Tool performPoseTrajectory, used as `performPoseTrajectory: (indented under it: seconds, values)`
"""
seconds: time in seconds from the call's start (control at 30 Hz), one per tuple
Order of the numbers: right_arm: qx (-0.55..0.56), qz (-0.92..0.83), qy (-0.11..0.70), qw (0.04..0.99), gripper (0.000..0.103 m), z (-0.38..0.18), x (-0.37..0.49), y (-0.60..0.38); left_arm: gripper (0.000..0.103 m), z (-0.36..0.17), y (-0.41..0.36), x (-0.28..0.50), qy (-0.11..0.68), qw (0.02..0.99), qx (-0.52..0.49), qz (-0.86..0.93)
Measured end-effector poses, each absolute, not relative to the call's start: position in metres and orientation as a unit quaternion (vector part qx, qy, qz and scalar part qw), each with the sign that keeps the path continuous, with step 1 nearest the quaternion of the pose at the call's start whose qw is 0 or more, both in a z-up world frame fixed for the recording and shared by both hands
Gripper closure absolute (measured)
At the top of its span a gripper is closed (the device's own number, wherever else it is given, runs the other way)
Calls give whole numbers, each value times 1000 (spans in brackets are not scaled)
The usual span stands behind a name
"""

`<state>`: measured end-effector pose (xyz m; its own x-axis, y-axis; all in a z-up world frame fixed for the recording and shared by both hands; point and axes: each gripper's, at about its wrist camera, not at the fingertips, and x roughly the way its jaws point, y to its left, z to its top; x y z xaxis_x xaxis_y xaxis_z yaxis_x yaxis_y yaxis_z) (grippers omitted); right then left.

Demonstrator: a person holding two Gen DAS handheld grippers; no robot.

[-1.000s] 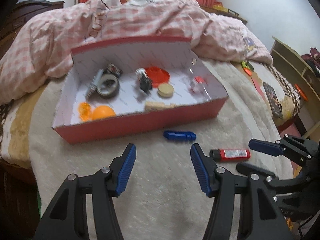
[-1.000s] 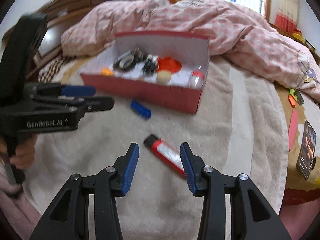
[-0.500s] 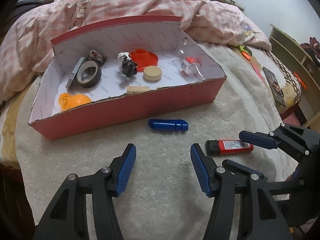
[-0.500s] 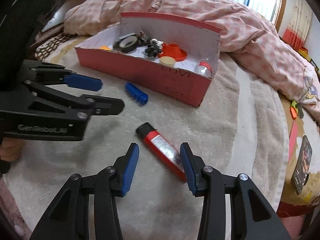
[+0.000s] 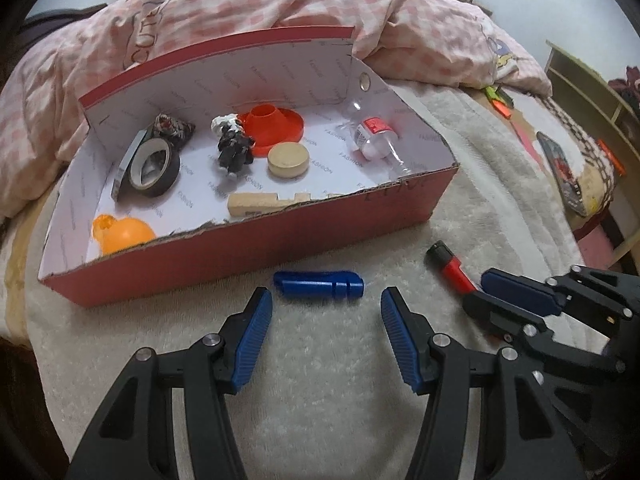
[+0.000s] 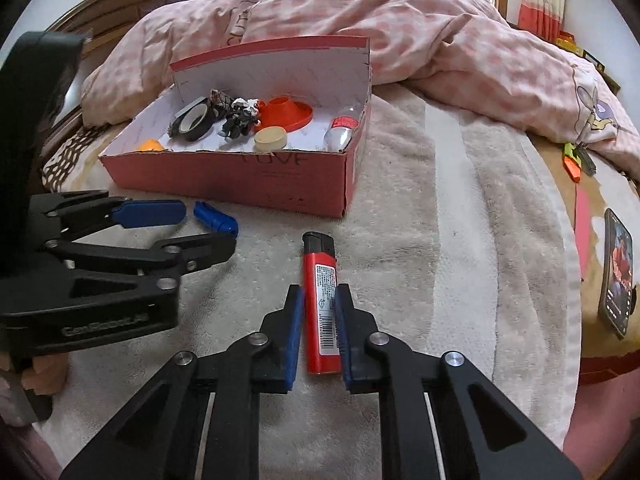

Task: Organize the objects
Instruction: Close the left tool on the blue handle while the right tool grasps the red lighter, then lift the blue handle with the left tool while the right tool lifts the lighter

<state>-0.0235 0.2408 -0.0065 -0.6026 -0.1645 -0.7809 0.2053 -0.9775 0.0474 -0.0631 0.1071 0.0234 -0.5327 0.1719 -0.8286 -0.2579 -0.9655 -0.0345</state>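
A red lighter (image 6: 322,300) lies on the cream blanket, and my right gripper (image 6: 320,294) is shut on its body, with the black cap pointing away from me. In the left wrist view the lighter (image 5: 450,268) sticks out of the right gripper (image 5: 478,294) at the right. A blue plastic cylinder (image 5: 318,285) lies on its side just in front of the red box (image 5: 256,256). My left gripper (image 5: 326,308) stands open right before it, its pads apart from it on both sides. From the right wrist, the left gripper (image 6: 208,228) sits beside the blue cylinder (image 6: 215,219).
The open red box (image 6: 240,180) holds a tape roll (image 5: 154,166), an orange funnel (image 5: 276,124), a wooden disc (image 5: 288,160), a small bottle (image 5: 374,138), an orange ball (image 5: 124,234) and a dark figurine (image 5: 234,146). A pink quilt (image 6: 400,28) rises behind. A phone (image 6: 618,276) lies at the right bed edge.
The right gripper came forward and shut on the red lighter, which now lies in line with its fingers. The left gripper moved closer to the blue cylinder and the box, still open.
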Motion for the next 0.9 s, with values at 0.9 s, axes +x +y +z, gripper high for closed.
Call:
performPoseTrajectory:
  seconds: [0.9]
  values:
    - [415, -903, -41, 100, 67, -22, -13, 244, 54, 27, 72, -47, 30, 118, -451, 884]
